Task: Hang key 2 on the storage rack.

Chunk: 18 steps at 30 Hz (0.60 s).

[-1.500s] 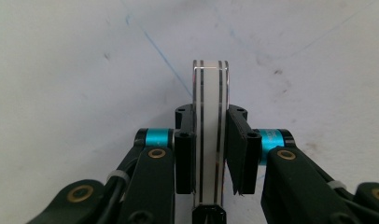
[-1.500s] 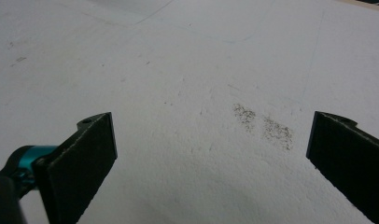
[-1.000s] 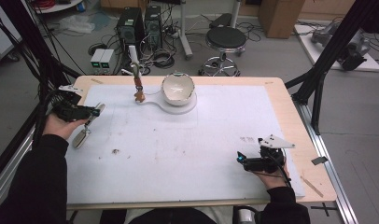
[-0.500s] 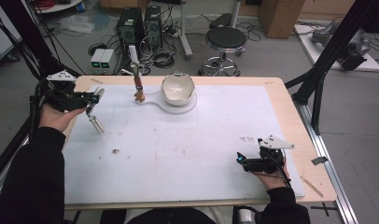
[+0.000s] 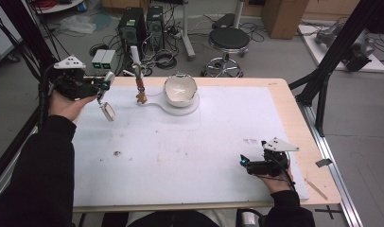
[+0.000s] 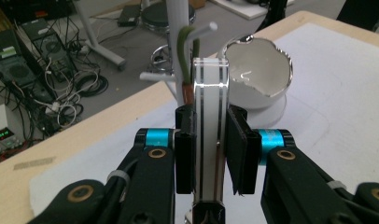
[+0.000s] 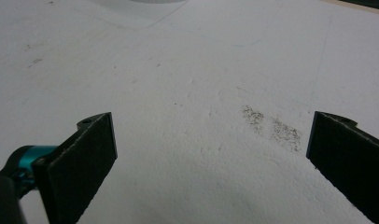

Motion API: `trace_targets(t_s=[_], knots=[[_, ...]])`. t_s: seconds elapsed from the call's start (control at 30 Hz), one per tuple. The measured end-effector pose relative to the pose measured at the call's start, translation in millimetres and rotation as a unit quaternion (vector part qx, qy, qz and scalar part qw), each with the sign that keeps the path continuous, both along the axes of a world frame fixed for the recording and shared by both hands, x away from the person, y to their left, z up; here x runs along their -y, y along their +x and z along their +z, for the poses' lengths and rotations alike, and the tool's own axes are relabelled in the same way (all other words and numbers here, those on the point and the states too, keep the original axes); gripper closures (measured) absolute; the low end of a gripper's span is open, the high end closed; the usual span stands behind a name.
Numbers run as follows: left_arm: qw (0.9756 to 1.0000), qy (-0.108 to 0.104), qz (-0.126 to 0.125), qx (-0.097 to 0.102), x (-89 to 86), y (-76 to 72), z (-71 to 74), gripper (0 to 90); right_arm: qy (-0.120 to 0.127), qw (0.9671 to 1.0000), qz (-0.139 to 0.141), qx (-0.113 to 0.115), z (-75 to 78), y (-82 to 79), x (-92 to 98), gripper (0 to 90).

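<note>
The left claw [image 5: 101, 86] is raised above the far left corner of the worktop [image 5: 190, 156], clenched on the handle of a spoon [image 6: 210, 135] whose bowl end hangs down. Just beyond stand a small rack [image 5: 139, 78] and a white bowl [image 5: 180, 91]. The right claw [image 5: 244, 163] rests low at the near right, its jaws wide apart over bare worktop.

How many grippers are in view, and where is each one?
2. The left gripper is raised at the table's far left corner, shut on a utensil; the right gripper rests open near the table's front right.
</note>
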<state>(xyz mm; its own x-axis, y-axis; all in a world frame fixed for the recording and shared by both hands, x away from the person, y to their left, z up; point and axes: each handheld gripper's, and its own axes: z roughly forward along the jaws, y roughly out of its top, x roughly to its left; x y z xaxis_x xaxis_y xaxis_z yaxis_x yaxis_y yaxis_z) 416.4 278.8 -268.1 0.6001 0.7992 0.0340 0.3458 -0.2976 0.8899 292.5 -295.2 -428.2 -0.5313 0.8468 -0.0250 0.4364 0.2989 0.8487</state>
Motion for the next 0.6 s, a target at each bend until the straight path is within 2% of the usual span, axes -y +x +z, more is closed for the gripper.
trace_targets(t_s=[0.33, 0.43, 0.6], knots=[[0.9994, 0.010, 0.020, 0.027, 11.4, 22.6, 16.0, 74.5, -0.001, 1.0000, 0.003, -0.001, -0.5, -0.4, -1.1, 0.8], [0.9990, 0.003, 0.032, 0.032, 11.8, 30.4, 17.6, 74.5, -0.001, 1.0000, 0.003, 0.000, -0.5, -0.1, -0.9, 0.8], [0.9974, 0.008, 0.057, 0.044, 13.6, 42.1, 19.7, 74.5, 0.001, 1.0000, 0.002, -0.002, -0.2, -0.3, -2.1, 0.8]])
